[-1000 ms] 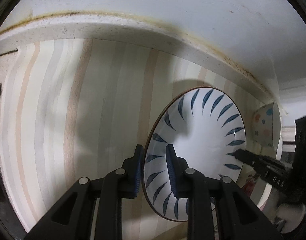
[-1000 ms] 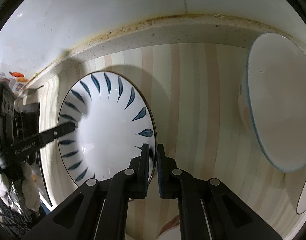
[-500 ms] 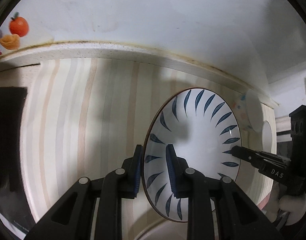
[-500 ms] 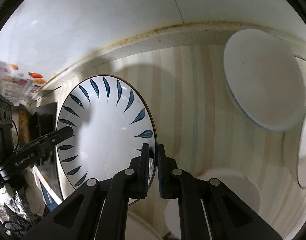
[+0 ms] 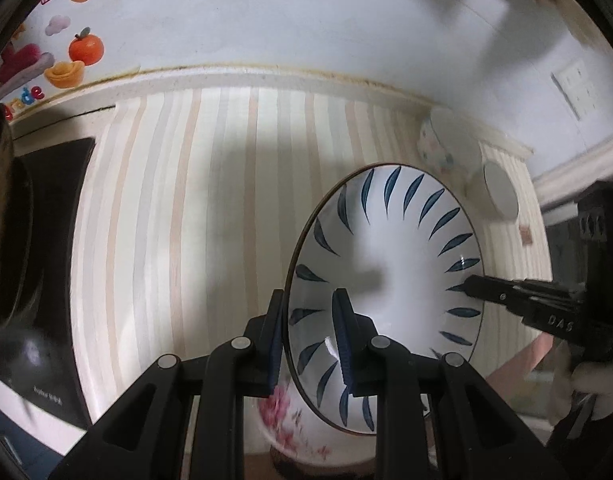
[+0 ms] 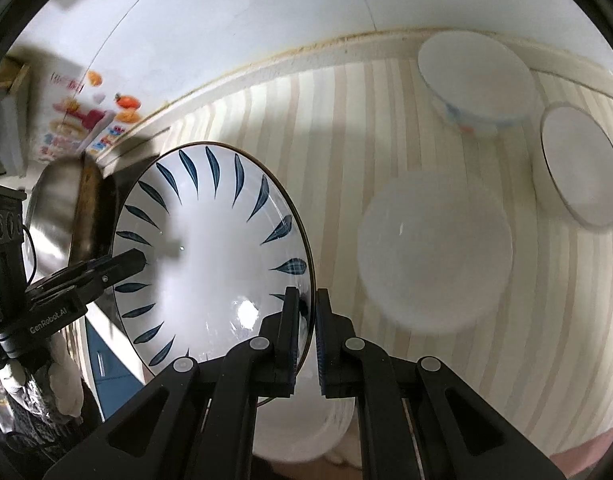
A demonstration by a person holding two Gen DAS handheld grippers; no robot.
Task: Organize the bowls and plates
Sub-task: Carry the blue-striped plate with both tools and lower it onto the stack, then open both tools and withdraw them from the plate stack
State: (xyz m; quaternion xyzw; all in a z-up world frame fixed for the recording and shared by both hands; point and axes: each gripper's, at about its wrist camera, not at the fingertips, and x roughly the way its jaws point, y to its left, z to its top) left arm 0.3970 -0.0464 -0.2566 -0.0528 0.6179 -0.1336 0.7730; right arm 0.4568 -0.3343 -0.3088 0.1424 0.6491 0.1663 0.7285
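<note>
A white plate with blue leaf marks (image 5: 390, 280) is held in the air above the striped counter by both grippers. My left gripper (image 5: 308, 336) is shut on its left rim. My right gripper (image 6: 306, 320) is shut on its right rim, and the plate (image 6: 210, 256) fills the left of the right wrist view. The right gripper also shows at the plate's far edge in the left wrist view (image 5: 478, 288). Below the plate sits a white bowl with pink flowers (image 5: 294, 424).
A dotted bowl (image 5: 442, 148) and a small white bowl (image 5: 500, 192) stand at the back right. The right wrist view shows a white bowl (image 6: 434, 256), a blue-rimmed bowl (image 6: 478, 80), another bowl (image 6: 578, 168) and a metal pan (image 6: 62, 208). A black cooktop (image 5: 46, 280) lies left.
Both grippers have lifted the plate higher and pulled back from the wall. More of the counter, the bowls and the cooktop has come into view below.
</note>
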